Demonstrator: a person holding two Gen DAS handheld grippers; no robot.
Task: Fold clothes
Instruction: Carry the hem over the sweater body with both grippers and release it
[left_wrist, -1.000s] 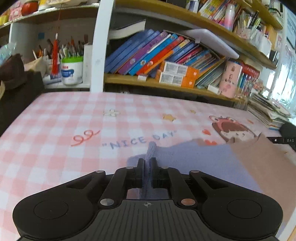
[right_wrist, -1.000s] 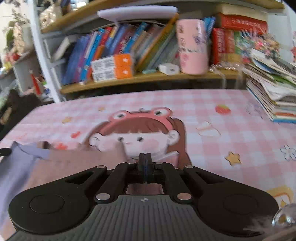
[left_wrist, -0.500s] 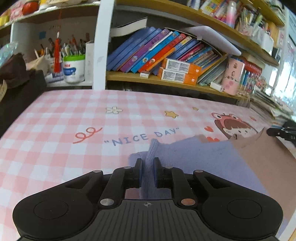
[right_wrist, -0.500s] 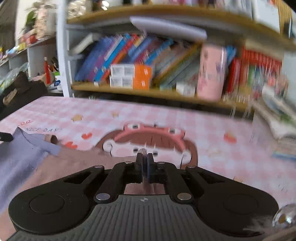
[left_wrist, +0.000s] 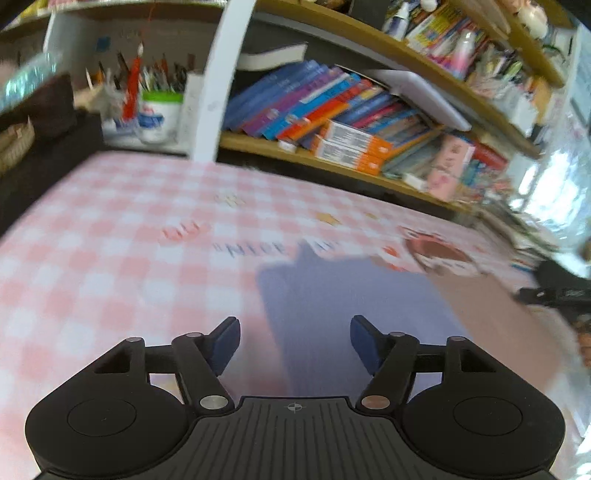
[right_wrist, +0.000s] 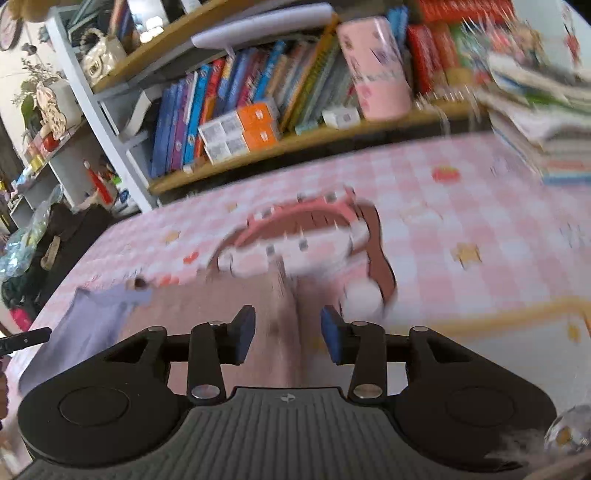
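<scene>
Across the pink checked tablecloth (left_wrist: 110, 236), below the bookshelf (left_wrist: 332, 147), lies the garment (left_wrist: 332, 295) I am folding: a lavender part toward my left and a dusty pink part (right_wrist: 229, 306) toward my right, spread flat with its long axis running side to side, parallel to the bookshelf. Its far edge ends short of the "NICE DAY" lettering (left_wrist: 258, 249) and the printed cartoon girl (right_wrist: 306, 236), which sit between the cloth and the bookshelf.

Half a second ago both my grippers were pinched shut on folds of this fabric. Now my left gripper (left_wrist: 293, 343) has let go, its blue pads (left_wrist: 225, 343) spread wide, with the lavender cloth flat on the table under the gap and no ridge standing between them. My right gripper (right_wrist: 288, 338) has also released, its pads (right_wrist: 245, 332) parted less widely; a raised crease of pink cloth (right_wrist: 284, 295) stands in the gap, pointing away from me toward the bookshelf, and I cannot tell whether it touches either pad. Both views are blurred by motion. At the left edge of the right view a dark fingertip of my left gripper shows beside the lavender end.
</scene>
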